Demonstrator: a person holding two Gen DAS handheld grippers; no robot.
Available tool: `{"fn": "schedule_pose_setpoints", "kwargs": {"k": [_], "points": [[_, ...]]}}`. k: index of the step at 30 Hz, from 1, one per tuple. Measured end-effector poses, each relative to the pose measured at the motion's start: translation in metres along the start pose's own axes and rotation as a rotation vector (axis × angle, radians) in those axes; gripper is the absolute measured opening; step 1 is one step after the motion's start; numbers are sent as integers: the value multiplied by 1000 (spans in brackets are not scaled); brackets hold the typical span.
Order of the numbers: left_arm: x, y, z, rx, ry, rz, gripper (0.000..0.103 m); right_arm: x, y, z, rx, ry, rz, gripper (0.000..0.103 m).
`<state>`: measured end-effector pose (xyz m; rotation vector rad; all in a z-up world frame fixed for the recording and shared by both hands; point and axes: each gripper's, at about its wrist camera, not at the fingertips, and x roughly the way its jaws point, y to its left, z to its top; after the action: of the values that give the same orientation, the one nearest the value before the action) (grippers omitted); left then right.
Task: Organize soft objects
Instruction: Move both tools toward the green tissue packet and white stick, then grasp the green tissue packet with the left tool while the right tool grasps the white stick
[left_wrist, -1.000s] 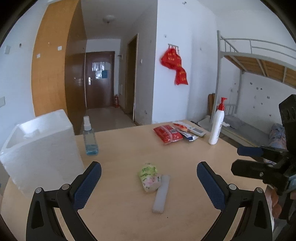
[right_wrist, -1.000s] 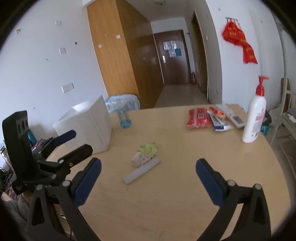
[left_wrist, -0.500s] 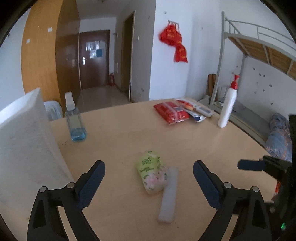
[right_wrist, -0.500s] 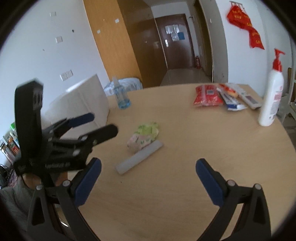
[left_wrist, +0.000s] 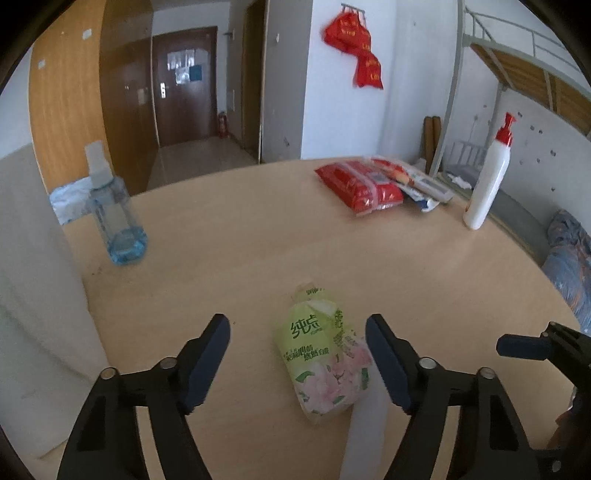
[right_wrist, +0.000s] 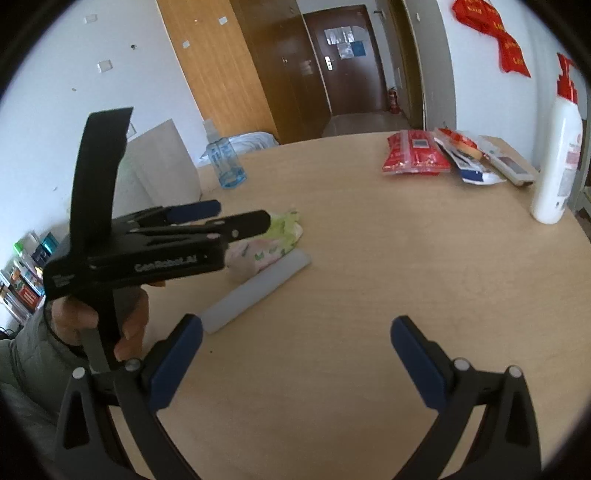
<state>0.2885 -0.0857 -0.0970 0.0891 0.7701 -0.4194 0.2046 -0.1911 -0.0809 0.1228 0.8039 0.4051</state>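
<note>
The left gripper hangs over the near part of the round wooden table, its jaws closing with the green tissue pack between them, though the pads do not yet press on it. The pack lies flat near the table's middle, and a pale grey strip lies along its right side, touching it and running under the right-hand finger, so it crowds that side of the pack. The right gripper is released, jaws wide over bare wood, nothing between them. A hand in a grey sleeve holds the left tool. To the left stands a white foam box, close to the left finger. Beyond it is a blue spray bottle. At the far right lie red snack packets beside other flat packets, and a white pump bottle stands near the edge.
</note>
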Motion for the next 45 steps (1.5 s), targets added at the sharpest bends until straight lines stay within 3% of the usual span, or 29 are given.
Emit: {"fn": "schedule_pose_setpoints", "kwargs": {"k": [8, 12, 21, 27, 36, 45], "points": [[16, 0, 0, -3, 49, -37, 47, 13, 6, 6, -6, 23, 10, 103], [16, 3, -3, -16, 68, -52, 41, 19, 5, 9, -2, 32, 6, 103], [13, 7, -6, -32, 86, -79, 16, 30, 11, 16, -13, 59, -9, 103], [0, 13, -4, -39, 49, -65, 14, 33, 13, 16, -1, 68, -13, 103], [-39, 22, 1, -18, -77, -5, 14, 39, 24, 22, 5, 77, -25, 103], [-57, 39, -3, -41, -119, 24, 15, 53, 46, 28, -11, 78, -74, 103]]}}
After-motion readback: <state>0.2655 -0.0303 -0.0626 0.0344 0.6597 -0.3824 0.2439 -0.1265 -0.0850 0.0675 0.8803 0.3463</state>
